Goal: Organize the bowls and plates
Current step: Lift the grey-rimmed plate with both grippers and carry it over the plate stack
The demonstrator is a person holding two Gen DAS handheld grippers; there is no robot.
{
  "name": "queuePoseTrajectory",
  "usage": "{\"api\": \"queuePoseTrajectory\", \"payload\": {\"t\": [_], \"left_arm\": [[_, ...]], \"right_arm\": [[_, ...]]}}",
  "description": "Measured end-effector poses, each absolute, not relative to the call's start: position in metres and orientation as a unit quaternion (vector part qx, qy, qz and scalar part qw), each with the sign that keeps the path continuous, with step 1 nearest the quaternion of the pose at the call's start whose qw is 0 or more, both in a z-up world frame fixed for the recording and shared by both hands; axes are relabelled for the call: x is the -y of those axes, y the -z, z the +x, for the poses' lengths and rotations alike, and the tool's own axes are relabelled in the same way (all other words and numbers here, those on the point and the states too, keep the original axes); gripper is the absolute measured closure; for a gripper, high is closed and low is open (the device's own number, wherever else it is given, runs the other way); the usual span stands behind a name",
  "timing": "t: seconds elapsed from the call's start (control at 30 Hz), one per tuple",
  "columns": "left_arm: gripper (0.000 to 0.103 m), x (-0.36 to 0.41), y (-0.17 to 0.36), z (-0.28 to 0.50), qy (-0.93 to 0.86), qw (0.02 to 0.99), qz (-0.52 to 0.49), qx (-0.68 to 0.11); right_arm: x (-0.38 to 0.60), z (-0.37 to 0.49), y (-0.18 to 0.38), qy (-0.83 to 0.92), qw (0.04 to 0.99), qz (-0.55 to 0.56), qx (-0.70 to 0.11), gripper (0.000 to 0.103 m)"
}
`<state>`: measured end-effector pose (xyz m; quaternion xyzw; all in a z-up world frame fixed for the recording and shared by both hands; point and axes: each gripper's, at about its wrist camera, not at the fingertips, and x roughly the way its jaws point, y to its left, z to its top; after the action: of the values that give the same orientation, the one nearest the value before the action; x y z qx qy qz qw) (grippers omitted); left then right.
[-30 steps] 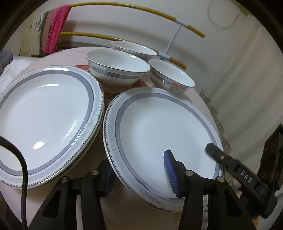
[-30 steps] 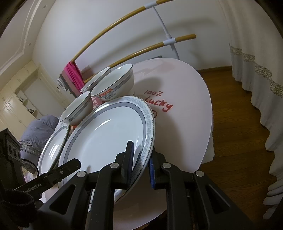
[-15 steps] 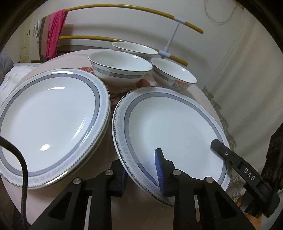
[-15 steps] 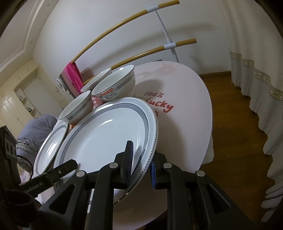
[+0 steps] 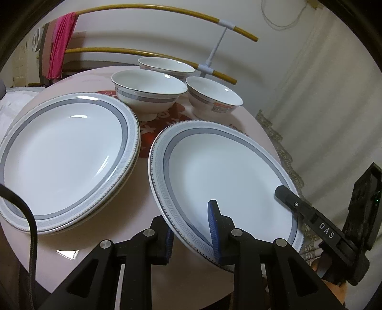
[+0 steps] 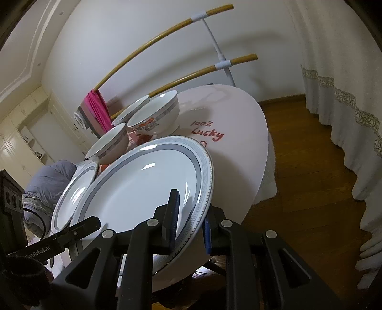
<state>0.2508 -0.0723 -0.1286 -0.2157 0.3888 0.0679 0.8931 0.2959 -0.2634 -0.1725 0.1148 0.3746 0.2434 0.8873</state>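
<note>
A white plate with a grey patterned rim is held at its near edge, tilted up off the round pink table. My left gripper is shut on its near-left rim, blue pads on both faces. My right gripper is shut on its near-right rim. Each view shows one finger of the other gripper. To the left lies a stack of matching plates. Behind stand three white bowls: a big one, a smaller labelled one and one further back.
A drying rack with yellow bars and a pink cloth stands behind the table. A white curtain and wood floor lie to the right, past the table's edge. A grey cloth bundle sits beyond the plate stack.
My left gripper's jaws have closed from wide open onto the plate's rim. The plate has tipped up slightly and shifted a little in both views.
</note>
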Motion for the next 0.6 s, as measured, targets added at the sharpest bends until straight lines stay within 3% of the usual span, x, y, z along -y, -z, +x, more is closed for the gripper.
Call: {"api": "queuePoseTrajectory", "payload": {"t": [0.6], "left_arm": [[0.081,0.045,0.095,0.196,-0.043,0.912,-0.208,-0.351]], "right_arm": [[0.241,0.257,0.139,-0.239,0.902,0.104,-0.343,0.085]]}}
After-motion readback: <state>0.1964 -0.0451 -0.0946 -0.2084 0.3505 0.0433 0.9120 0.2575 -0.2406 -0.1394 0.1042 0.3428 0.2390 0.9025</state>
